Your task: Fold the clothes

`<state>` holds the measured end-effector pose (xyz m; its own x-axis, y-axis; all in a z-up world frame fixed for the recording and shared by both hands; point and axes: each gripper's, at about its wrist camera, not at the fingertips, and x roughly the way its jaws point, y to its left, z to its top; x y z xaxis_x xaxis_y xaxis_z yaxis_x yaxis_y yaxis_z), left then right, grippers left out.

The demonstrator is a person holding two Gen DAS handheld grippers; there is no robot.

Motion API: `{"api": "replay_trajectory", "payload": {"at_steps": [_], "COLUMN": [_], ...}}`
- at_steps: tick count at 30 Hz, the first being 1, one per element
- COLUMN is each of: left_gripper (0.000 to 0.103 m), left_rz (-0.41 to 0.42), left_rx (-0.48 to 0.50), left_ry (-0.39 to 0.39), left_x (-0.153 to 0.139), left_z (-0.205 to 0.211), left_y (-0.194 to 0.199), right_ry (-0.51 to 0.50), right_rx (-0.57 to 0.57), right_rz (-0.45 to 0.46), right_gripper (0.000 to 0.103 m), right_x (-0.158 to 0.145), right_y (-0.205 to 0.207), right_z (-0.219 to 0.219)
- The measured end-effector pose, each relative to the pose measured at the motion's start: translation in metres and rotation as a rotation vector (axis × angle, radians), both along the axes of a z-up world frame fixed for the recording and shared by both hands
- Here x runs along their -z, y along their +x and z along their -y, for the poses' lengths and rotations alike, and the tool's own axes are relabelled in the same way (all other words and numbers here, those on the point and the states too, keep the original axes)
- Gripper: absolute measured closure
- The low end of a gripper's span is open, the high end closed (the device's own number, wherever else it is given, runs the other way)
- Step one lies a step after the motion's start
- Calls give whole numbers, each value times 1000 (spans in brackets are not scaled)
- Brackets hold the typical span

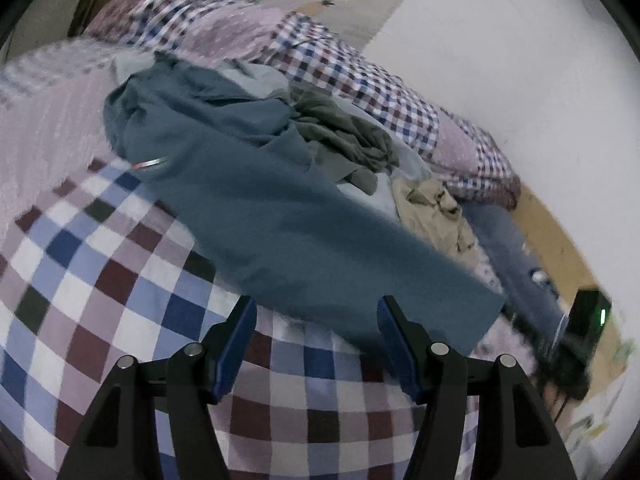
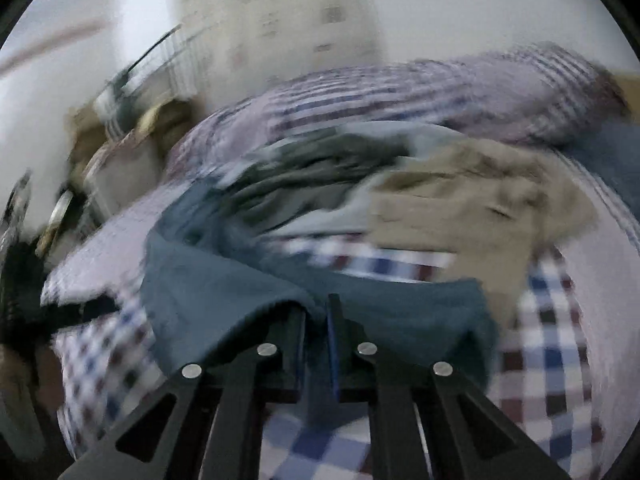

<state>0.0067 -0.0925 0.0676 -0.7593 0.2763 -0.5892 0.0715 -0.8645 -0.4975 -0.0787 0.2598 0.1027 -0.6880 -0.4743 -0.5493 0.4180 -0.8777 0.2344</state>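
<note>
Folding has barely begun: the right gripper [image 2: 316,316] pinches the teal garment [image 1: 256,200] stretched on the checked bedspread [image 1: 80,264], the left gripper [image 1: 316,340] gapes empty, and a pile [image 1: 348,136] beyond waits.

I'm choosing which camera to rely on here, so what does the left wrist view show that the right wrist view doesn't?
Only the left wrist view shows the open left gripper held over the checked bedspread, touching no cloth, a black device with a green light, and the whole teal garment lying stretched out.

Only the right wrist view, which is blurred, shows the right gripper shut on the teal garment's edge.

Both show the teal garment, olive clothes, beige clothes and the bedspread.
</note>
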Motion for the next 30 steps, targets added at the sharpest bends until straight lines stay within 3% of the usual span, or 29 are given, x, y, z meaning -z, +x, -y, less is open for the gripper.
{"api": "replay_trajectory", "payload": {"at_steps": [4, 10, 16, 19, 22, 26, 30], "left_gripper": [37, 36, 35, 35, 35, 35, 35], "left_rz": [-23, -62, -11, 20, 33, 19, 28], "left_rx": [73, 187, 203, 185, 193, 268, 359], "left_ry": [-144, -333, -351, -269, -134, 125, 392], "left_x": [-6, -7, 7, 12, 17, 20, 30], "left_z": [-23, -65, -74, -64, -57, -62, -79], "left_y": [2, 5, -4, -9, -11, -10, -10], "right_ry": [-46, -76, 23, 47, 51, 26, 34], "right_rx": [162, 284, 243, 222, 212, 157, 23], "right_rz": [55, 77, 108, 108, 99, 51, -40], "right_gripper": [95, 96, 94, 94, 95, 96, 96], "right_x": [8, 11, 23, 28, 29, 13, -13], "right_y": [-17, -22, -27, -28, -26, -16, 6], "right_z": [-23, -41, -34, -29, -26, -22, -4]}}
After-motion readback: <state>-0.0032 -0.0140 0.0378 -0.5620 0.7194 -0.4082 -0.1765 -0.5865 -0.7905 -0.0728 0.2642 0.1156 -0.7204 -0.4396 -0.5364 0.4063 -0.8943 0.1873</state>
